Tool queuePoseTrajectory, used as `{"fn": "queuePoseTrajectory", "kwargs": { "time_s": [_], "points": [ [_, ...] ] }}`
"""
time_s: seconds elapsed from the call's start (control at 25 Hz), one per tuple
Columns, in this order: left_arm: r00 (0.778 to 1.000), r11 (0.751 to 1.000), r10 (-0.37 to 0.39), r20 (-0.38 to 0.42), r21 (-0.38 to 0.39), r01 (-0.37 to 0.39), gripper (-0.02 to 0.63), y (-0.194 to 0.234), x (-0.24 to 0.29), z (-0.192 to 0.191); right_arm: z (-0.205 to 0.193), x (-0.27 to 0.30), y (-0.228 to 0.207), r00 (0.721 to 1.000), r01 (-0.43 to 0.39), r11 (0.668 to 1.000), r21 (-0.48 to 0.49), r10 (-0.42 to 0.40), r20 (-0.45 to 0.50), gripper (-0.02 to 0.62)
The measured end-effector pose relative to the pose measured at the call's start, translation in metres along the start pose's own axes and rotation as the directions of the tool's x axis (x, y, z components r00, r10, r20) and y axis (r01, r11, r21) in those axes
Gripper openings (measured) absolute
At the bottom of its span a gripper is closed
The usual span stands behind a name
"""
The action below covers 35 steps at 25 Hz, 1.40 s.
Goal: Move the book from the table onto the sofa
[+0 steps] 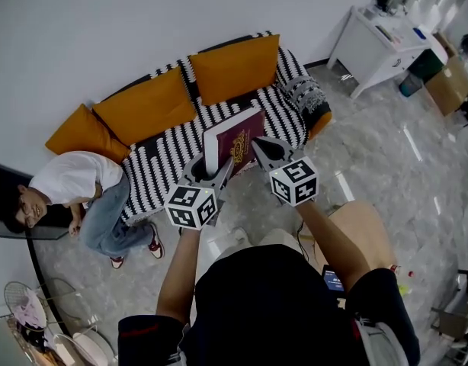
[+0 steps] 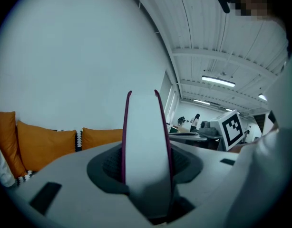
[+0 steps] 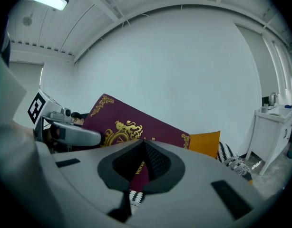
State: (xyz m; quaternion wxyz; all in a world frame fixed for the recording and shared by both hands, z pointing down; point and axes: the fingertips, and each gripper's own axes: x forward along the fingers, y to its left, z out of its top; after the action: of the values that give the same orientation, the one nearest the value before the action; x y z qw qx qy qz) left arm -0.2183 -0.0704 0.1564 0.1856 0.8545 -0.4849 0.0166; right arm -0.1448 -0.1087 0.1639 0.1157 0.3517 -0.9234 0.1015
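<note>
A maroon book (image 1: pixel 234 139) with gold ornament is held upright in the air between both grippers, in front of the black-and-white striped sofa (image 1: pixel 161 162) with orange cushions (image 1: pixel 146 105). My left gripper (image 1: pixel 219 175) is clamped across the book's thick white page block (image 2: pixel 146 141), its jaws standing wide on either cover. My right gripper (image 1: pixel 263 152) is shut on the book's thin maroon edge (image 3: pixel 136 172); the front cover (image 3: pixel 131 122) leans to its left. The left gripper view shows orange cushions (image 2: pixel 41 144) ahead, at the lower left.
A person in a white shirt (image 1: pixel 74 178) sits at the sofa's left end. A white desk (image 1: pixel 379 44) and a cardboard box (image 1: pixel 451 82) stand at the far right. A light wooden table (image 1: pixel 363 235) is beside my right arm.
</note>
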Motion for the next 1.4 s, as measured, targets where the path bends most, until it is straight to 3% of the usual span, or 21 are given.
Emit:
{"fn": "queuePoseTrajectory", "kwargs": {
  "time_s": [0.4,0.88,1.4],
  "points": [
    [1.000,0.999,0.018,0.016,-0.039,-0.017,0.222,0.033,0.014,0.004,-0.008,0.040,-0.008,0.998,-0.025,1.000,-0.012,0.024,-0.049,0.017],
    [0.999,0.995,0.054,-0.006,-0.087,-0.054,0.222,0.078,0.076,0.006,-0.020,0.092,-0.062,0.991,-0.046,0.999,0.022,0.048,-0.122,0.017],
    [0.995,0.984,0.093,-0.034,-0.151,-0.097,0.222,0.135,0.148,-0.022,-0.050,0.150,-0.127,0.979,-0.049,0.997,0.066,0.061,-0.196,0.017]
  ]
}}
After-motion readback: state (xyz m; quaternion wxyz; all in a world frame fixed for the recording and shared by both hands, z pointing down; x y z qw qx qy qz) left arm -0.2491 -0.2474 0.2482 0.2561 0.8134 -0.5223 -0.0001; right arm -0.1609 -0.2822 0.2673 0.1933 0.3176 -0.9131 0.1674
